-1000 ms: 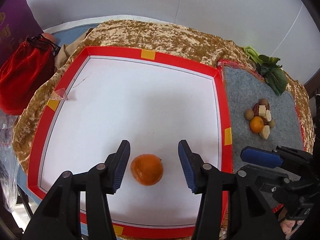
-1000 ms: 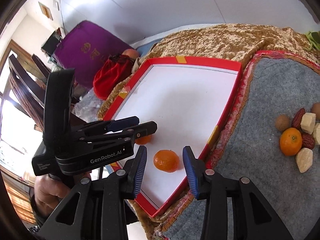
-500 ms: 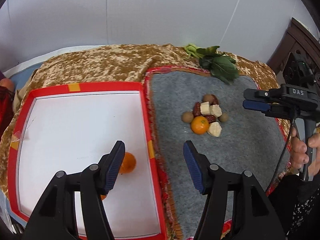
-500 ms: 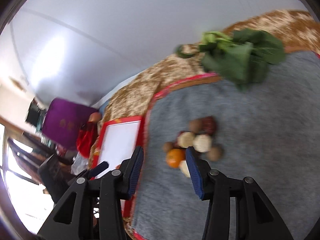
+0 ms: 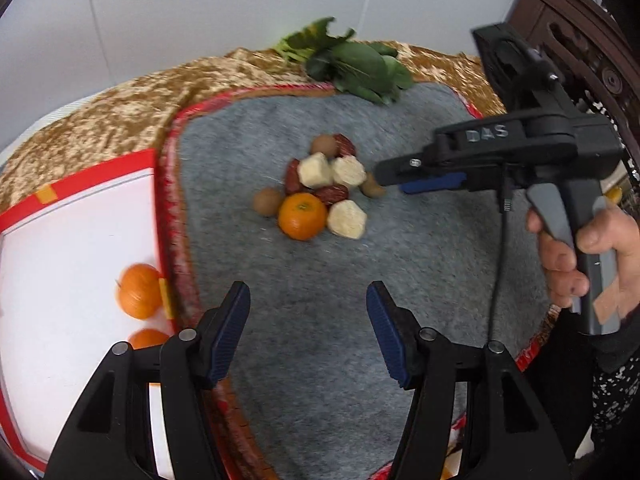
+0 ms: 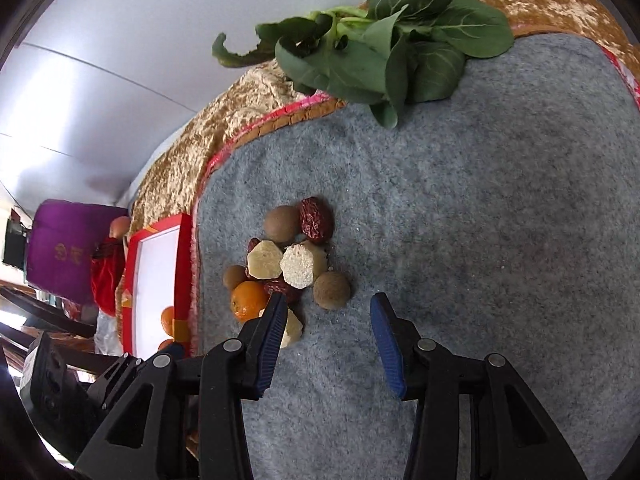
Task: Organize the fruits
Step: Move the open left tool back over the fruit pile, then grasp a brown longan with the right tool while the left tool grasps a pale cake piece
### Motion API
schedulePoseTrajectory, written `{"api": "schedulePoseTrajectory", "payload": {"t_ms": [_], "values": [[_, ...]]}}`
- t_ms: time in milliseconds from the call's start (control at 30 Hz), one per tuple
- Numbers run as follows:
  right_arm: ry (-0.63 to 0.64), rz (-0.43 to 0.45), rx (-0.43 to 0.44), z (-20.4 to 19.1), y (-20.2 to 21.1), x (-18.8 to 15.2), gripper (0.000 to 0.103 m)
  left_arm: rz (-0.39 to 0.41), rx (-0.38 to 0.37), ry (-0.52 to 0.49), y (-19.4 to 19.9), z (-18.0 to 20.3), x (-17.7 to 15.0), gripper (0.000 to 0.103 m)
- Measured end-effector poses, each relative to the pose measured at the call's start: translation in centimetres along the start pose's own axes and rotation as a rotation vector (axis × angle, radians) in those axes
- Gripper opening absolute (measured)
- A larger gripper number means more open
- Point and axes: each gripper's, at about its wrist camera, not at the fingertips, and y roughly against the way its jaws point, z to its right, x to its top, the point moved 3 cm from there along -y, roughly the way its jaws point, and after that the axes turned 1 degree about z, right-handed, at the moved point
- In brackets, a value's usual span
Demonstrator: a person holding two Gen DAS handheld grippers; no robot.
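The pile of fruit (image 5: 320, 184) sits on the grey felt mat (image 5: 360, 300) mid-frame in the left wrist view, well above the left gripper (image 5: 308, 334), whose jaws stand apart over bare felt with nothing between them. In the right wrist view the pile lies just above and left of the right gripper (image 6: 328, 334) — its jaws, which have just been closing slightly, are parted and empty. The pile counts one orange (image 5: 302, 216), three pale chunks, three brown round fruits and several red dates. Two more oranges (image 5: 140, 296) lie on the red-bordered white tray (image 5: 60, 280) at lower left. One leafy green bunch (image 6: 384, 52) lies at the mat's upper edge.
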Motion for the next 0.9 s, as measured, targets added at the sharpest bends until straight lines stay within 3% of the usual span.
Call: {"api": "schedulePoseTrajectory", "payload": {"t_ms": [133,367,500,633,900], "values": [[0.014,0.003,-0.041,-0.4,-1.0,0.1,0.044,-0.027,-0.067,0.008,-1.0,0.9,0.1,0.059],[0.095,0.010,-0.131,-2.1,-2.3,-0.1,0.043,-0.044,-0.102,0.008,-2.3,2.3,0.8,0.059],[0.100,0.010,-0.134,-2.5,-2.5,-0.1,0.037,-0.046,-0.122,-0.003,-3.2,3.2,1.3,0.059],[0.086,0.000,-0.132,-1.8,-1.7,-0.3,0.022,-0.028,-0.113,-0.019,-3.7,3.8,2.1,0.059],[0.017,0.011,-0.093,0.5,-0.1,0.2,0.022,0.036,-0.104,0.024,-4.6,2.7,3.7,0.059]]}}
